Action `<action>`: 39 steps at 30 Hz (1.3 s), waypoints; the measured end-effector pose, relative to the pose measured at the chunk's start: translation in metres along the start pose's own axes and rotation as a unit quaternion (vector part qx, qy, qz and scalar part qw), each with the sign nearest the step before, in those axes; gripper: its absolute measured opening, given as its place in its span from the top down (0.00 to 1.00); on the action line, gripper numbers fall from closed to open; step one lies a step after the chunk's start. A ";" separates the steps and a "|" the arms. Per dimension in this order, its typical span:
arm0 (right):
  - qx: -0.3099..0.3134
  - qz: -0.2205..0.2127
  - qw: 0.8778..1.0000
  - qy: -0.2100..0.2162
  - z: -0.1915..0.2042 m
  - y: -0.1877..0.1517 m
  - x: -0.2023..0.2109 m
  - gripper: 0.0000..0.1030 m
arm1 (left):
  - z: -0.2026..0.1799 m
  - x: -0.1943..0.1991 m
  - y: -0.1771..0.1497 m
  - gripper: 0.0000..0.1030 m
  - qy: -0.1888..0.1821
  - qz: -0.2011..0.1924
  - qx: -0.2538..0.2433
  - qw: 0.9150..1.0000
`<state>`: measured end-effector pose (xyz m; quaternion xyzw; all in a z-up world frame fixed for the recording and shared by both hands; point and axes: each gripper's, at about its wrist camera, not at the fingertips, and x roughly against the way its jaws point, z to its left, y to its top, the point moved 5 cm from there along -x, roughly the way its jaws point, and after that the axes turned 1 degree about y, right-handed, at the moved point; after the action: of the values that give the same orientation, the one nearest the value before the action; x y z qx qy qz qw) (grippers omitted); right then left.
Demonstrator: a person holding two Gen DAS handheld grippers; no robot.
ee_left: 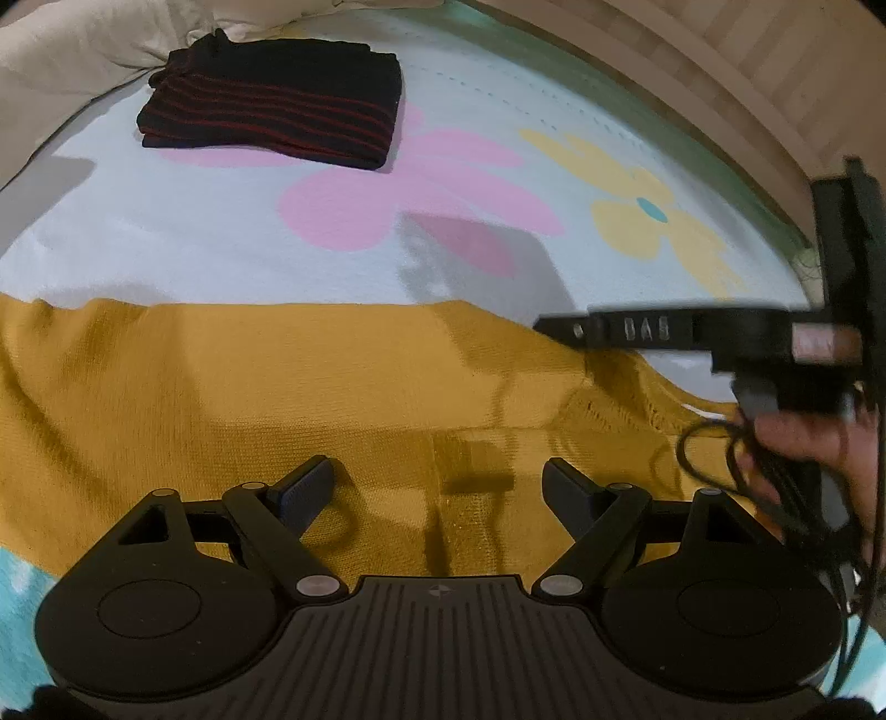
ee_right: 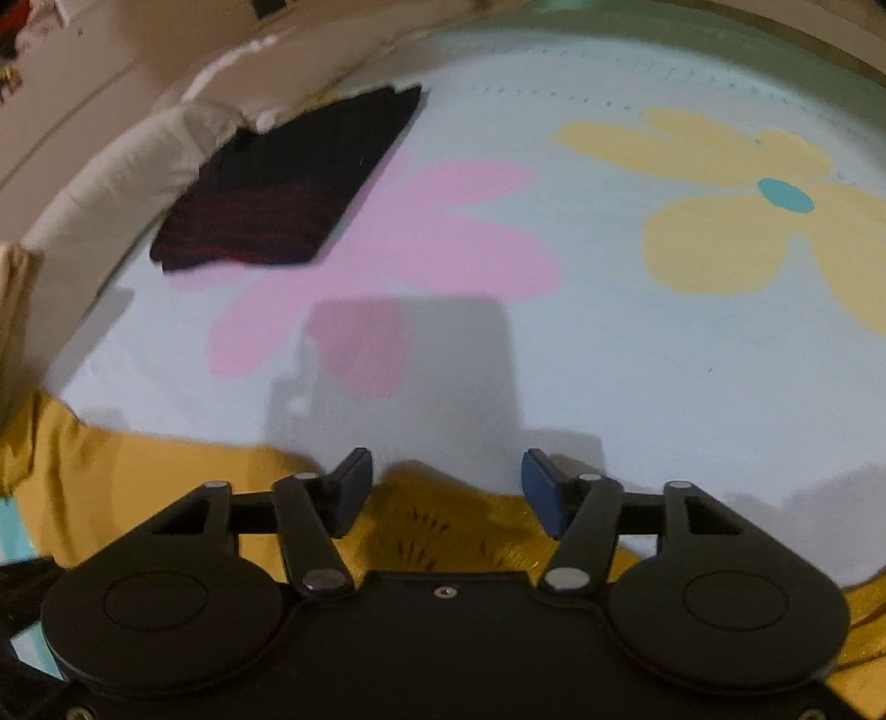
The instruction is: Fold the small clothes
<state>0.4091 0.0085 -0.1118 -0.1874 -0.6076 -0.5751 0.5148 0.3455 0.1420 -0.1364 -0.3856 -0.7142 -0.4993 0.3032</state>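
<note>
A mustard-yellow knitted garment (ee_left: 221,399) lies spread flat across the near part of the bed. My left gripper (ee_left: 437,476) hovers just over it, jaws wide open and nothing between them. In the right wrist view, my right gripper (ee_right: 446,465) stands at the garment's (ee_right: 166,487) far edge, where a frayed knit hem shows. Its jaws are partly apart and the pads press on nothing. The left wrist view shows one of its fingers (ee_left: 609,332) reaching in from the right, with a hand (ee_left: 797,437) behind it.
A folded black garment with red stripes (ee_left: 271,105) (ee_right: 288,188) rests at the far left. The light blue blanket (ee_left: 194,232) (ee_right: 609,360) has pink and yellow flowers. White bedding (ee_left: 66,50) is bunched at the far left. Black cables (ee_left: 714,459) hang by the hand.
</note>
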 end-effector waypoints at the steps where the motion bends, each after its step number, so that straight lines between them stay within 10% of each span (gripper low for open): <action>1: 0.014 0.001 1.000 0.003 0.003 -0.004 0.002 0.61 | 0.001 0.000 0.000 0.20 -0.002 0.000 0.002 1.000; 3: 0.035 0.004 0.999 0.015 0.009 -0.012 0.009 0.80 | 0.002 0.000 0.001 0.20 -0.004 -0.001 0.008 1.000; 11: 0.018 -0.082 0.996 -0.028 0.003 0.001 0.026 0.82 | 0.002 -0.001 0.001 0.20 -0.002 0.000 0.010 1.000; 15: 0.023 -0.096 0.995 -0.026 0.008 0.007 0.017 0.31 | 0.004 0.001 0.001 0.20 -0.007 -0.001 0.011 1.000; 20: -0.007 -0.138 0.990 -0.028 -0.001 0.005 0.054 0.23 | 0.024 0.016 0.005 0.20 0.023 -0.013 0.021 0.999; 28: 0.021 -0.044 0.996 -0.071 -0.005 -0.071 0.114 0.01 | 0.099 0.060 0.014 0.20 0.103 -0.053 0.029 0.993; 39: -0.012 0.072 0.990 -0.119 -0.006 -0.150 0.118 0.01 | 0.193 0.109 0.011 0.20 0.162 -0.069 0.049 0.983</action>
<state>0.2414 -0.0796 -0.0894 -0.3034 -0.6427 -0.5175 0.4766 0.2894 0.3544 -0.1034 -0.2338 -0.7041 -0.5394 0.3983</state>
